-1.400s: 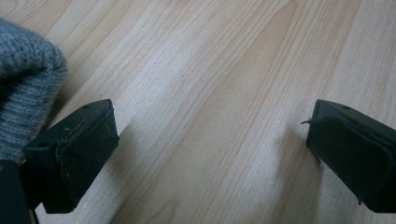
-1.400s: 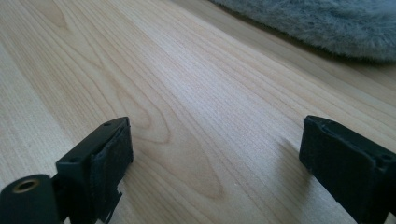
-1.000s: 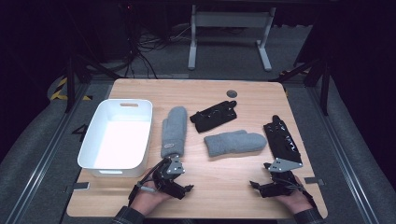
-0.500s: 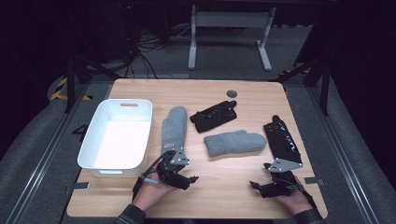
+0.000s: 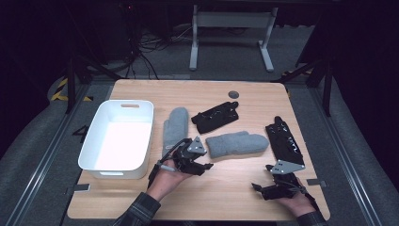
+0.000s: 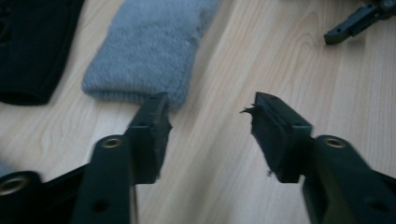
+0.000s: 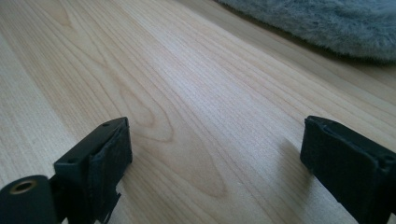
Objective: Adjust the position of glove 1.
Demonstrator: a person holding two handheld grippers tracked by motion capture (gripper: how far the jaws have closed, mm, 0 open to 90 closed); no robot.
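I'm seeing wooden table [image 5: 141,197] carrying: white bin [image 5: 117,169] left | two grey mittens [image 5: 175,127] [image 5: 237,143] centre | two black gloves [image 5: 216,116] [image 5: 283,141] | small dark disc [image 5: 233,94] far edge

Grey mittens [image 5: 236,143], black gloves [image 5: 216,117], white bin [image 5: 89,150], light wood tbl [image 5: 226,193].

No words, labels or brands can be read anywhere — the one sign is a pale mark like a "4" on the grey floor [image 5: 81,133] left of the table [image 5: 244,193], too faint to be sure of.
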